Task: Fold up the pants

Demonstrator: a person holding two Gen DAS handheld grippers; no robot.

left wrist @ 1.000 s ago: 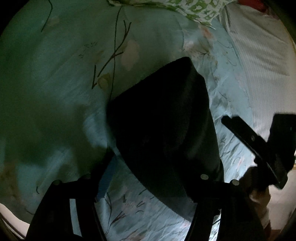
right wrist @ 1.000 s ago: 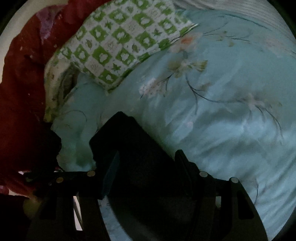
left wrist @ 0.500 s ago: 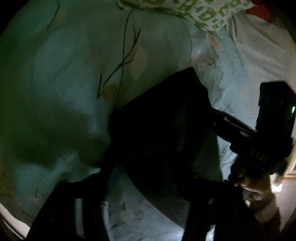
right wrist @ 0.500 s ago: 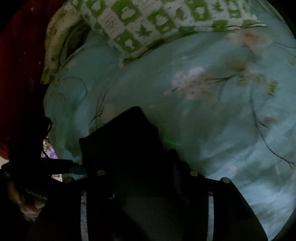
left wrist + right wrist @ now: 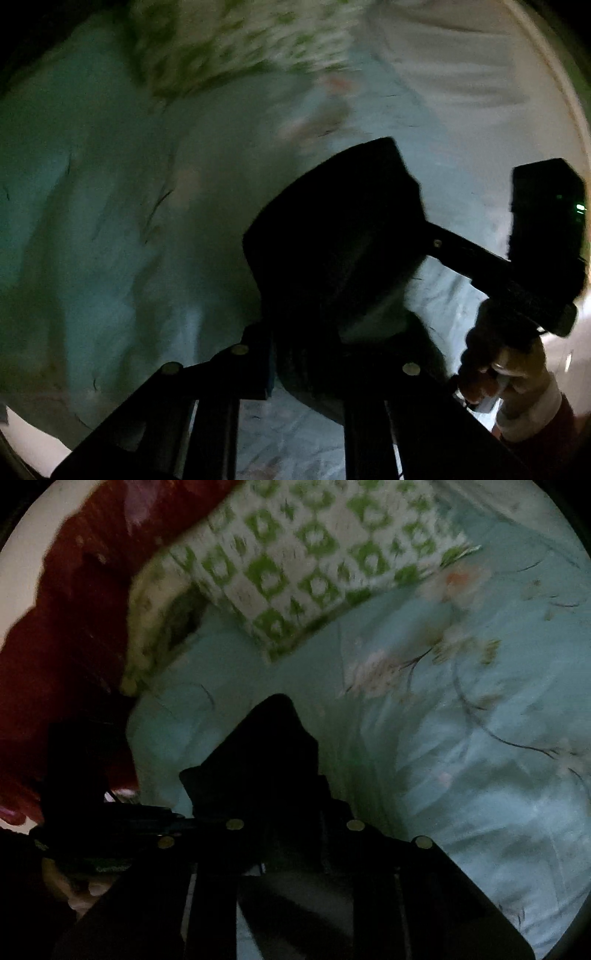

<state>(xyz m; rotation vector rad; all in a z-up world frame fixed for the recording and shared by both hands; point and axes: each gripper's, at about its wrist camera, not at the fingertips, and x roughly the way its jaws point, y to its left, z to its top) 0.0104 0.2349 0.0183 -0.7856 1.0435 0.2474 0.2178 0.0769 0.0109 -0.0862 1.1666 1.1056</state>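
Pants: dark, folded — lying on the floral bedsheet.
Left gripper: jaws closing, pinching the pants.
Right gripper: jaws closing — pinching the same pants.

Left gripper points steeply down, jaws closing on dark pants. Right gripper also angled down, jaws closing w/ the same fabric between. Person's right hand grips its handle.

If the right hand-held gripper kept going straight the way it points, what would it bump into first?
Probably the black pants. The right hand-held gripper has them between its closing jaws, so the dark cloth is right ahead. Past that lies the blue flowered bedsheet, though depth is hard to judge here.
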